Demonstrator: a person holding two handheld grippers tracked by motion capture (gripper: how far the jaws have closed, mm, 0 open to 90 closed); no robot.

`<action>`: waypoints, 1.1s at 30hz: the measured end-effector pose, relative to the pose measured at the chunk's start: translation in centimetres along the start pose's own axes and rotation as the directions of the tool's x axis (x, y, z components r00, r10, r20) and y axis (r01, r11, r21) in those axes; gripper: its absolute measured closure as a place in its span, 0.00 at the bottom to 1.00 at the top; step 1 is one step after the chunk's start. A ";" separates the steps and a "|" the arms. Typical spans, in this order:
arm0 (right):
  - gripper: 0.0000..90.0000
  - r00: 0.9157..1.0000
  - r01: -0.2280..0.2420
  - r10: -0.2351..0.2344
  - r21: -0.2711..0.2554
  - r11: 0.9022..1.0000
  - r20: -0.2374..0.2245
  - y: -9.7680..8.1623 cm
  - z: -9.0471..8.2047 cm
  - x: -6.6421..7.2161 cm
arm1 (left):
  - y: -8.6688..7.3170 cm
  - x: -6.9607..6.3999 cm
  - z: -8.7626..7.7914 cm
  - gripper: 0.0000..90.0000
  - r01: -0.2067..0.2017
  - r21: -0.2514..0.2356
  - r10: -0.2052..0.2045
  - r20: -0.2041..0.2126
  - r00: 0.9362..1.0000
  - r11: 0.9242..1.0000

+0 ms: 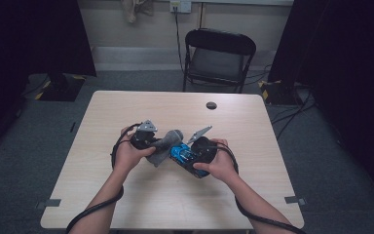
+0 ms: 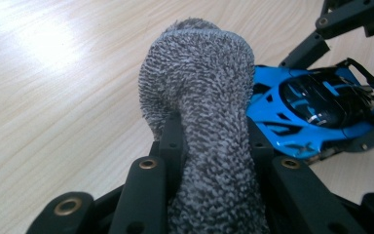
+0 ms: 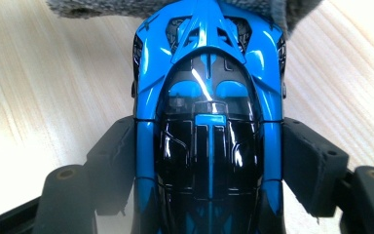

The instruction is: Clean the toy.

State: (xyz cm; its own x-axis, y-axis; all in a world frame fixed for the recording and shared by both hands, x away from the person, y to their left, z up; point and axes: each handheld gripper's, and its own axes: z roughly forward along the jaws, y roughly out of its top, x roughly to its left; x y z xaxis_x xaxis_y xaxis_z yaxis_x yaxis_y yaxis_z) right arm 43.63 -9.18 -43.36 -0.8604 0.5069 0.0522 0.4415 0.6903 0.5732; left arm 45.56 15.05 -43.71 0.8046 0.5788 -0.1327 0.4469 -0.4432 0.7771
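A blue and black toy car point(image 1: 184, 157) point(image 3: 208, 117) is clamped by its sides between the jaws of my right gripper point(image 1: 187, 158) point(image 3: 208, 161), just above the middle of the table. My left gripper point(image 1: 161, 146) point(image 2: 213, 146) is shut on a folded grey towel cloth point(image 1: 164, 145) point(image 2: 199, 92). The cloth's rounded end rests against one end of the car point(image 2: 316, 109). In the right gripper view the grey cloth point(image 3: 126, 7) lies across the far end of the car.
The light wooden table point(image 1: 126, 112) has a round cable hole point(image 1: 211, 105) near its far edge. A black folding chair point(image 1: 217, 58) stands behind the table. Dark curtains hang at both sides, with cables on the floor at the right.
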 end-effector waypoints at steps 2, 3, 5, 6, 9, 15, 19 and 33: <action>0.32 1.000 -0.004 0.004 0.004 1.000 0.004 0.0 0.0 -0.1 | -0.2 0.0 -0.1 0.77 0.009 -0.008 -0.009 0.005 1.000 1.000; 0.32 1.000 -0.001 0.001 0.003 1.000 0.007 0.1 0.0 -0.1 | -0.3 0.1 -0.2 0.77 0.006 -0.002 -0.006 0.003 1.000 1.000; 0.32 1.000 -0.006 0.006 0.001 1.000 0.014 0.1 0.0 -0.2 | -0.4 0.0 -0.3 0.77 0.009 0.003 -0.009 0.008 1.000 1.000; 0.32 1.000 -0.009 0.009 0.002 1.000 0.011 0.1 0.0 -0.2 | -0.5 0.0 -0.3 0.77 0.008 0.002 -0.008 0.008 1.000 1.000; 0.32 1.000 -0.016 0.016 0.002 1.000 0.017 0.1 0.0 -0.4 | -0.7 -0.1 -0.4 0.77 0.007 0.002 -0.007 0.008 1.000 1.000; 0.32 0.999 -0.035 0.035 -0.002 0.999 0.031 0.1 0.0 -1.0 | -1.2 -0.5 -0.8 0.77 0.007 -0.004 -0.007 0.023 1.000 1.000; 0.32 0.997 -0.067 0.067 -0.010 0.998 0.046 0.0 0.0 -1.7 | -1.3 -0.9 -1.1 0.77 -0.004 0.001 0.004 0.032 0.999 1.000; 0.32 0.988 -0.129 0.131 -0.021 0.991 0.082 -0.4 -0.9 -3.8 | -2.6 -0.6 -1.8 0.77 0.012 0.015 -0.012 -0.003 1.000 1.000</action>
State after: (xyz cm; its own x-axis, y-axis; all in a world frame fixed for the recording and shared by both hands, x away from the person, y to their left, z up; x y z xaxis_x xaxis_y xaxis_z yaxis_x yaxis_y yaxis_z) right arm 46.45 -11.88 -43.05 -0.7718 0.6331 0.0597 0.5436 0.6081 0.5786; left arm 43.20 17.12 -44.53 0.7979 0.5863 -0.1401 0.4624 -0.4462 0.7662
